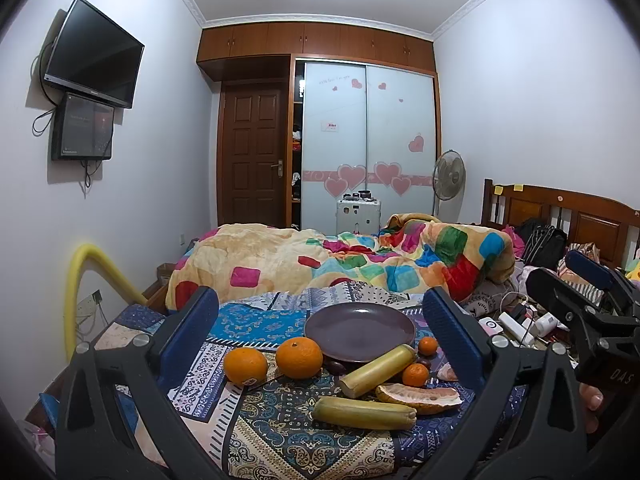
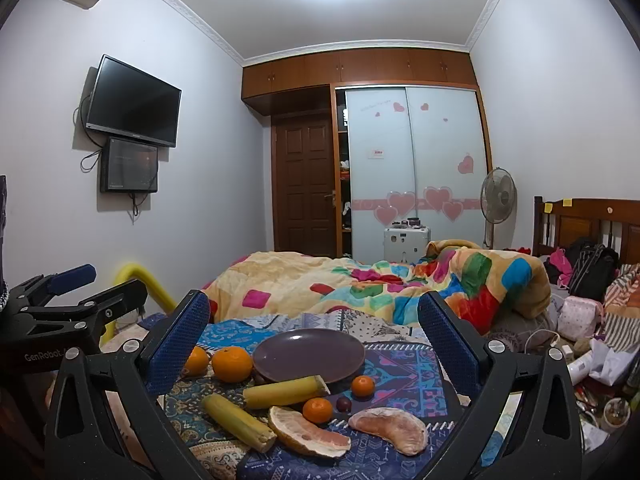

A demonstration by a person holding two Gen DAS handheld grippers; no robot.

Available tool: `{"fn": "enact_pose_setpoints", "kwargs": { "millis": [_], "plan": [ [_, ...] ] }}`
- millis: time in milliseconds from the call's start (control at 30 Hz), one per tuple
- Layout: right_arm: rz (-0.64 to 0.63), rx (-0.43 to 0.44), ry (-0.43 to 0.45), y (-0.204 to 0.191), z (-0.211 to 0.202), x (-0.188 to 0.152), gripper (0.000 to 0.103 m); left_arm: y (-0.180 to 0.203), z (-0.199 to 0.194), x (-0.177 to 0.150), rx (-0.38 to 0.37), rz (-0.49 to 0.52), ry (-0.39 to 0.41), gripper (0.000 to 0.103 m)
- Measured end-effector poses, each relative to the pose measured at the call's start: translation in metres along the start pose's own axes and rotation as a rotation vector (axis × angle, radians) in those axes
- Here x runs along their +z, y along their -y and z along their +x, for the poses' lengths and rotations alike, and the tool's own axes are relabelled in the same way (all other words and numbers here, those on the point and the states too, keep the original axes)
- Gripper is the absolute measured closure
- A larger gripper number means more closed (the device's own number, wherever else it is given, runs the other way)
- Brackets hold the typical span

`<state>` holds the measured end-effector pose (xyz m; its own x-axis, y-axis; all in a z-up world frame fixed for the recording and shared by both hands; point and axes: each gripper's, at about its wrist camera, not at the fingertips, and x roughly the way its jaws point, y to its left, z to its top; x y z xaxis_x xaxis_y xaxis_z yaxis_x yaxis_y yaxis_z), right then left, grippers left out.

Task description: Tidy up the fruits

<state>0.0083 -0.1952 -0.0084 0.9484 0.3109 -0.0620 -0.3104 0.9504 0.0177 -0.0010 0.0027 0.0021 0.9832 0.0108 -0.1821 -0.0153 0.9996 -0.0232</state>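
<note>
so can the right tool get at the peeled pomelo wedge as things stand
Probably yes. The right tool is open and empty, and the peeled pomelo wedge lies at the near right of the cloth with nothing on it or in front of it; the small orange sits apart to its left.

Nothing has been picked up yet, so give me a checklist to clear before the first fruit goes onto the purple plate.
1. Left gripper open and holding nothing: ok.
2. Right gripper open and holding nothing: ok.
3. Round purple plate bare, with room for fruit: ok.
4. Two large round oranges beside the plate, apart from both grippers: ok.
5. Yellow-green cut stalk piece clear of the plate: not ok; its far end rests at the rim.
6. Peeled pink pomelo segments firm enough to grip: cannot tell.
</note>
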Motion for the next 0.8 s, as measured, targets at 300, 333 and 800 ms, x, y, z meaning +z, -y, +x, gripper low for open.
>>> {"fn": "enact_pose_setpoints", "kwargs": {
  "millis": [300,333,800],
  "plan": [
    [0.001,0.001,0.0,0.0009,-0.0002,-0.0006,0.0,-0.0015,-0.0008,0.0004,0.0,0.001,0.002,0.0],
    [0.001,0.0,0.0,0.001,-0.0002,-0.0005,0.0,-0.0017,-0.0008,0.0,0.0,0.0,0.003,0.0],
    [0.002,-0.002,0.001,0.0024,0.0,-0.0015,0.0,-0.0002,-0.0005,-0.001,0.0,0.002,0.004,0.0]
  ]
}}
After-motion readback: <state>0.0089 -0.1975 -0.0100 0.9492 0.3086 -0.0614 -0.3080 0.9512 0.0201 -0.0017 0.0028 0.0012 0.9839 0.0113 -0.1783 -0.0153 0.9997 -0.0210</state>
